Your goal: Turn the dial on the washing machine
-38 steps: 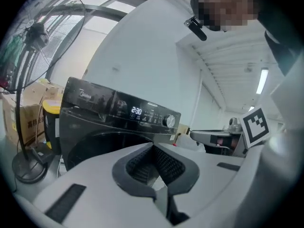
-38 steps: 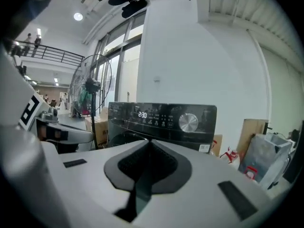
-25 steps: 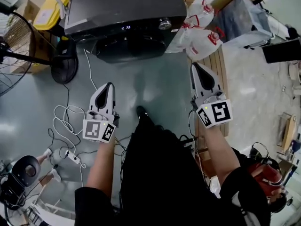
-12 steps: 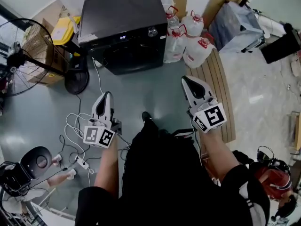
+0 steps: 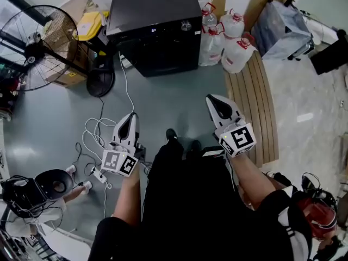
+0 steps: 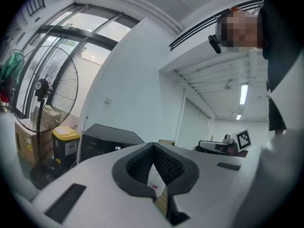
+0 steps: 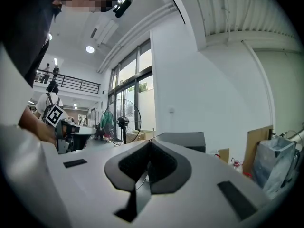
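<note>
The black washing machine point(image 5: 157, 15) stands at the far side of the grey floor, with its round silver dial point(image 5: 186, 25) at the front panel's right end. My left gripper point(image 5: 132, 117) is held low at the left, jaws shut and empty, far short of the machine. Level with it on the other side, my right gripper point(image 5: 212, 99) is also shut on nothing and points toward the machine. The machine point(image 6: 102, 141) shows small beyond the closed tips point(image 6: 153, 144) in the left gripper view. The right gripper view has it point(image 7: 183, 139) behind the closed tips point(image 7: 150, 141).
A big pedestal fan point(image 5: 38, 48) stands left of the machine, a yellow bin point(image 5: 89, 23) behind it. Water jugs point(image 5: 228, 37) and a grey bag point(image 5: 283, 29) sit at the machine's right. A wooden slatted board point(image 5: 253, 102) lies on the right; white cables point(image 5: 98, 135) trail left.
The view has drawn back from the washing machine, which now looks smaller and farther off. Both grippers sit lower and closer in, still shut and empty.
</note>
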Action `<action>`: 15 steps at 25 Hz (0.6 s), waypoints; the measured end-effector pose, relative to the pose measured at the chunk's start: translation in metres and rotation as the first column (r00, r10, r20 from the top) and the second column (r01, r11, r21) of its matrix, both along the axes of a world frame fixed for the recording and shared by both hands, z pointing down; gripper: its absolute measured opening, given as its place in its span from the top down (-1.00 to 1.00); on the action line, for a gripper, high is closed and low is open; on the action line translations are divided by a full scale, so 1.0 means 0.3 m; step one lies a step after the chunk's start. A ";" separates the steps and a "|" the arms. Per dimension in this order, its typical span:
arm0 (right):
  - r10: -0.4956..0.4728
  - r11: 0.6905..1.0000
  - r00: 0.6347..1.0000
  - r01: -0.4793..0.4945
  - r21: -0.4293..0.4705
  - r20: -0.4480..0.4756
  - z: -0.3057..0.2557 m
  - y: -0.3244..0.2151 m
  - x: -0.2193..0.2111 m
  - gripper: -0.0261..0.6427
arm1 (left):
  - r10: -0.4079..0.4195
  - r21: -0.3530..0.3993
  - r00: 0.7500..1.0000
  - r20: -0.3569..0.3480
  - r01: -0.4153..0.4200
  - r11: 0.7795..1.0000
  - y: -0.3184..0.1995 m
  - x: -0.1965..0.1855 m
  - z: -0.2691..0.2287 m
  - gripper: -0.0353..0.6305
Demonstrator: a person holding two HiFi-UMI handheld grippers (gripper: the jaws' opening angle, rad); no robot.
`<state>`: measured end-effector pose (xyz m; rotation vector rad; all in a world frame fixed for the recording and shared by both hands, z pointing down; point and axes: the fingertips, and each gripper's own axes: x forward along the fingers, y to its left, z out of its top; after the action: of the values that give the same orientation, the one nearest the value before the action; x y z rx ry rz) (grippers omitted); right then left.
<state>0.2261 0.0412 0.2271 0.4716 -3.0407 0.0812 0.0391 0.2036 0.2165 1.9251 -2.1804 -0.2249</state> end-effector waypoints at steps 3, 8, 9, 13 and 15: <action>0.026 1.000 1.000 -0.026 -0.009 -0.017 0.039 0.078 0.007 0.86 | -0.011 -0.011 1.000 -0.014 0.011 1.000 0.092 0.012 0.028 0.86; 0.057 0.998 0.995 -0.056 0.008 -0.084 0.081 0.242 0.002 0.86 | 0.022 0.001 0.998 -0.051 -0.022 1.000 0.235 -0.003 0.064 0.86; 0.070 0.998 0.993 -0.070 0.006 -0.093 0.082 0.272 -0.003 0.86 | 0.038 0.000 0.998 -0.054 -0.039 0.999 0.252 -0.007 0.060 0.86; 0.138 0.990 0.984 -0.139 -0.006 -0.110 0.078 0.363 -0.061 0.86 | 0.106 -0.018 0.994 -0.013 -0.106 0.994 0.303 -0.042 0.036 0.86; 0.158 0.987 0.980 -0.162 -0.023 -0.122 0.094 0.402 -0.103 0.86 | 0.103 -0.015 0.995 -0.003 -0.103 0.995 0.342 -0.088 0.049 0.86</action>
<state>0.1950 0.1618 0.2553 0.6912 -2.8747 0.1063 0.0126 0.3064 0.2311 2.0214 -2.0675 -0.1923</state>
